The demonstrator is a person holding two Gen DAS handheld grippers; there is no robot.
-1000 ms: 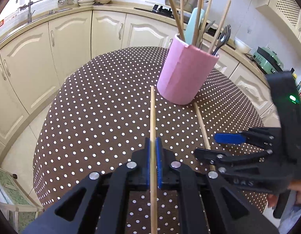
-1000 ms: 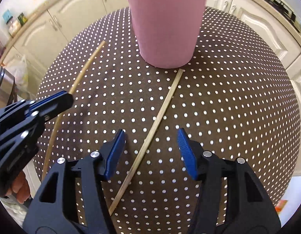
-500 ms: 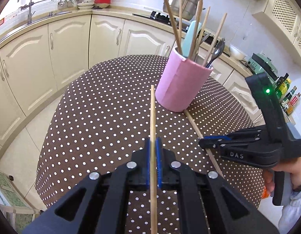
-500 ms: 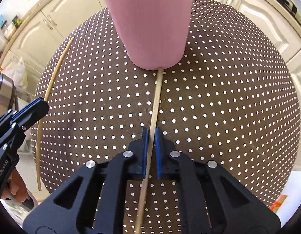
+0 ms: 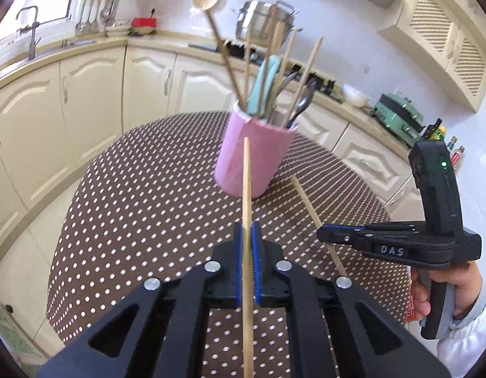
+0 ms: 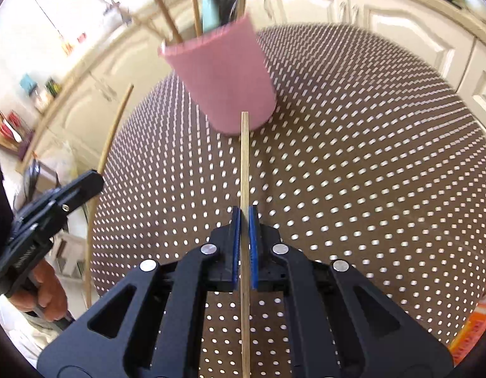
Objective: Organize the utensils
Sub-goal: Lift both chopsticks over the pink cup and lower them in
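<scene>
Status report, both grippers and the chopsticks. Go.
Left gripper shut on a chopstick. Right gripper shut on second chopstick. Pink holder ahead, already crowded with utensils. Nothing else on the dotted table.

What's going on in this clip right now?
A person is tidying chopsticks at a polka-dot table, with a hand-held gripper in each hand. The left gripper is shut on one chopstick; the right gripper is shut on a second chopstick. Both sticks point toward the pink holder, which already stands full of chopsticks and other utensils. Neither stick is in the holder yet.
</scene>
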